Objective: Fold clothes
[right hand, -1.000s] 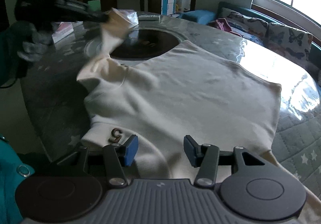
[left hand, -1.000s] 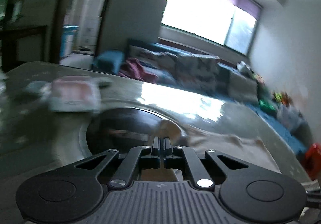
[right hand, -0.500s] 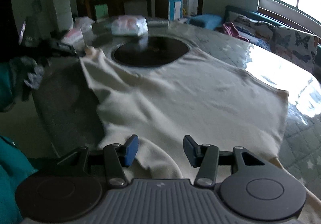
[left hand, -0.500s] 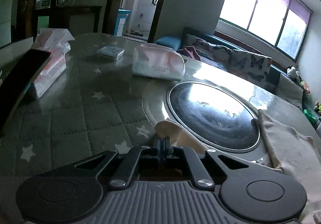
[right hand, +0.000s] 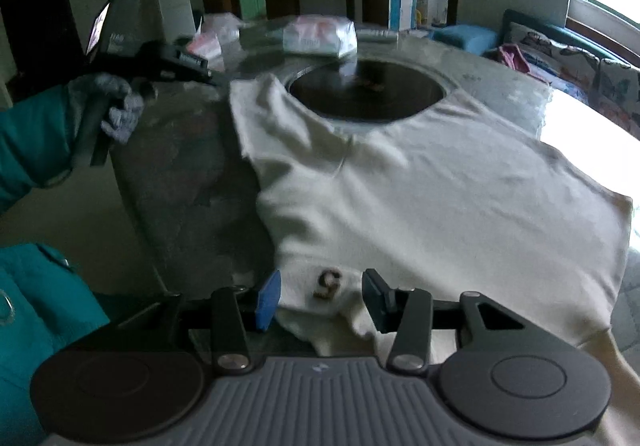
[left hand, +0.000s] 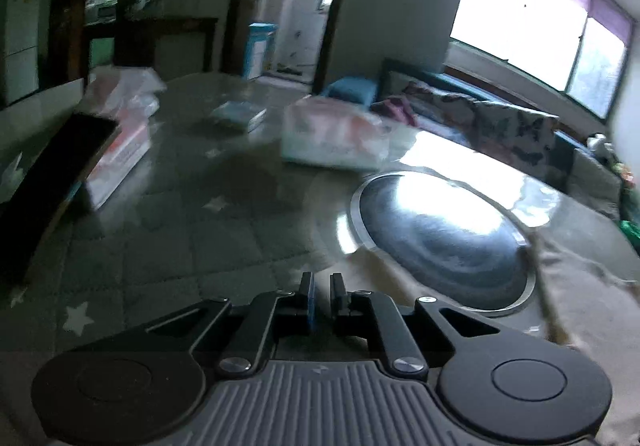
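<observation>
I see the cream shirt (right hand: 420, 198) spread flat on the table (right hand: 180, 166), its far edge at the dark round inset (right hand: 366, 90). My left gripper (left hand: 322, 292) is slightly parted, empty; my right gripper (right hand: 322, 296) gapes wide over the near hem's 5.

We see a dim room lit from one side: daylight pours through the window (left hand: 536, 18) ahead and to the right of the left tool, blown out to plain white. That light throws a hard glare onto the dark round plate (left hand: 440, 234) and the glossy table (left hand: 168, 230) just ahead. Left of the tool the room sinks into shadow. Motion blur smears the tissue packs (left hand: 332, 138) and far furniture. Ahead of the right tool the pale shirt (right hand: 440, 198) reads soft, its edges fuzzy. Both views bow strongly at the rims, with dark vignetted corners.
</observation>
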`<state>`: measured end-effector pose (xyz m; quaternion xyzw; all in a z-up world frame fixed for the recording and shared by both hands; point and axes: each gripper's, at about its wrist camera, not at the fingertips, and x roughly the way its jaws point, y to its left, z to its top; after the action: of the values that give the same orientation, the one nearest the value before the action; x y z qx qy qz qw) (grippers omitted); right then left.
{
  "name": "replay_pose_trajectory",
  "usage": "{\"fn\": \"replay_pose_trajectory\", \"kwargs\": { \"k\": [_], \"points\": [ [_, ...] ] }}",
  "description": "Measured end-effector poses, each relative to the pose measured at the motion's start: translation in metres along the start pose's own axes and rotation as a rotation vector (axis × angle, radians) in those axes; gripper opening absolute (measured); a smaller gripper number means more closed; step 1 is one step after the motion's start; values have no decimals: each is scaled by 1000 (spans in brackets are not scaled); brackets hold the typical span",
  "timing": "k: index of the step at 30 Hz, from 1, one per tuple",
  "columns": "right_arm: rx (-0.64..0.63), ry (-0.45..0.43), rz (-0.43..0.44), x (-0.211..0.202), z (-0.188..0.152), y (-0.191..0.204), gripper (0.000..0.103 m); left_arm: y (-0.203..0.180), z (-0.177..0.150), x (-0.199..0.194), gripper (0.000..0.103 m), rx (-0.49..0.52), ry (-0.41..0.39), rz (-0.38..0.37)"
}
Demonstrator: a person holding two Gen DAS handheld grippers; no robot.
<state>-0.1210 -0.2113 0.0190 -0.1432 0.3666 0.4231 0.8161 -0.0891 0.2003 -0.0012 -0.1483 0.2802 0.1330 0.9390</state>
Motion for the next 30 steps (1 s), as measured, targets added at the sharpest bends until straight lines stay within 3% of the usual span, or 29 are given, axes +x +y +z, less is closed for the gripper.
{"fn": "replay_pose_trajectory", "kwargs": {
  "k": [8, 13, 15, 19, 24, 30],
  "points": [
    [2, -9, -4, 21, 8, 0, 46, -86, -7, -4, 8, 133, 107, -370],
    [-25, 6, 42, 24, 1, 13, 46, -139, -27, 11, 8, 188, 204, -518],
    [-34, 5, 50, 22, 0, 16, 46, -151, -33, 17, 8, 217, 220, -538],
    [-24, -16, 37, 12, 0, 15, 46, -153, -43, 30, 8, 228, 254, -498],
    [37, -24, -23, -2, -7, -2, 46, -135, -45, 26, 8, 214, 243, -488],
    [65, 25, -28, -6, -24, -3, 46, -136, -46, 18, 8, 284, 221, -451]
  ]
}}
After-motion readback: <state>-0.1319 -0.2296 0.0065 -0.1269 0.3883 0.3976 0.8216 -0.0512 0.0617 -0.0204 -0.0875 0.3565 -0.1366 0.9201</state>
